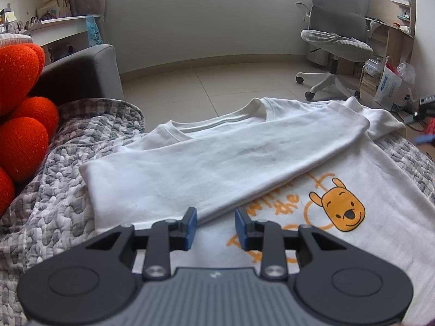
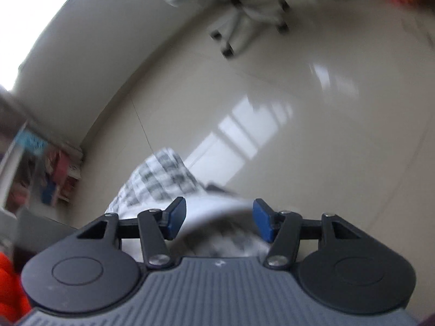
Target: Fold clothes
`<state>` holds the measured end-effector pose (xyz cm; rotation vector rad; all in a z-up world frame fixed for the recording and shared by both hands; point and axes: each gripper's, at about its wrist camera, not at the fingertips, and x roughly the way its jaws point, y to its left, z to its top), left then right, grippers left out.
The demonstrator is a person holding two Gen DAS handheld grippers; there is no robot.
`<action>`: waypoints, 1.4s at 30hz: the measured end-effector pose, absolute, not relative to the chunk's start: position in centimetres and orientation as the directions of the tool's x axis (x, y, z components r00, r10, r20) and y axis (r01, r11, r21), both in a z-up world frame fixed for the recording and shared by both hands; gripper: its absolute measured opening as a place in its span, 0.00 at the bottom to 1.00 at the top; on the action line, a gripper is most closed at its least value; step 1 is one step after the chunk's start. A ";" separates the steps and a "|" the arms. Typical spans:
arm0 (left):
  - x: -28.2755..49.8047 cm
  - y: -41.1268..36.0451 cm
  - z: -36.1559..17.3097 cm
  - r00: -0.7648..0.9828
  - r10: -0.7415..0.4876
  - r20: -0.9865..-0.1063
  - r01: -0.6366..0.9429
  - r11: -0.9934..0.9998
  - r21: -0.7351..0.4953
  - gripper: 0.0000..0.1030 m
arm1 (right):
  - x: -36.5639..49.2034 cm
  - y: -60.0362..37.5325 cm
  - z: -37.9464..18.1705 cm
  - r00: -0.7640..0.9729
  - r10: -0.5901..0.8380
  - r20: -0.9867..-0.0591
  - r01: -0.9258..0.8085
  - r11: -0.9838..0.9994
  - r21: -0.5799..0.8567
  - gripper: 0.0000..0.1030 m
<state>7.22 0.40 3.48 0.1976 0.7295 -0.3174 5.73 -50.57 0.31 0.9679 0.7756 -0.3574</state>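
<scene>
Grey quilted bedding (image 1: 70,190) is spread beneath a white T-shirt (image 1: 217,160), laid partly folded just ahead of the left gripper (image 1: 215,224), whose jaws are narrowly parted and empty. The right gripper (image 2: 219,221) is seen wide, nothing gripped, white cloth blurred just ahead.

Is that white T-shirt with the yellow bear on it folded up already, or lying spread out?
Partly folded. One side of the white T-shirt is turned over across its front, reaching the bear print; the rest lies flat.
</scene>
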 end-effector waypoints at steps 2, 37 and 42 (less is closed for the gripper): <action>7.2 0.3 3.5 0.701 -0.213 -0.681 0.350 0.934 0.068 0.31 | 5.6 -51.2 -1.3 0.688 0.114 -0.717 0.626 0.407 0.665 0.59; 8.5 10.2 6.8 0.742 -0.332 -0.582 0.122 0.921 -0.369 0.34 | 4.0 -19.3 10.6 0.955 0.212 -0.208 -0.287 0.837 -0.466 0.07; 8.9 13.7 6.2 0.747 -0.316 -0.585 0.002 0.881 -0.474 0.34 | 2.3 -12.4 1.5 0.848 0.226 -0.480 -0.521 0.528 -0.671 0.39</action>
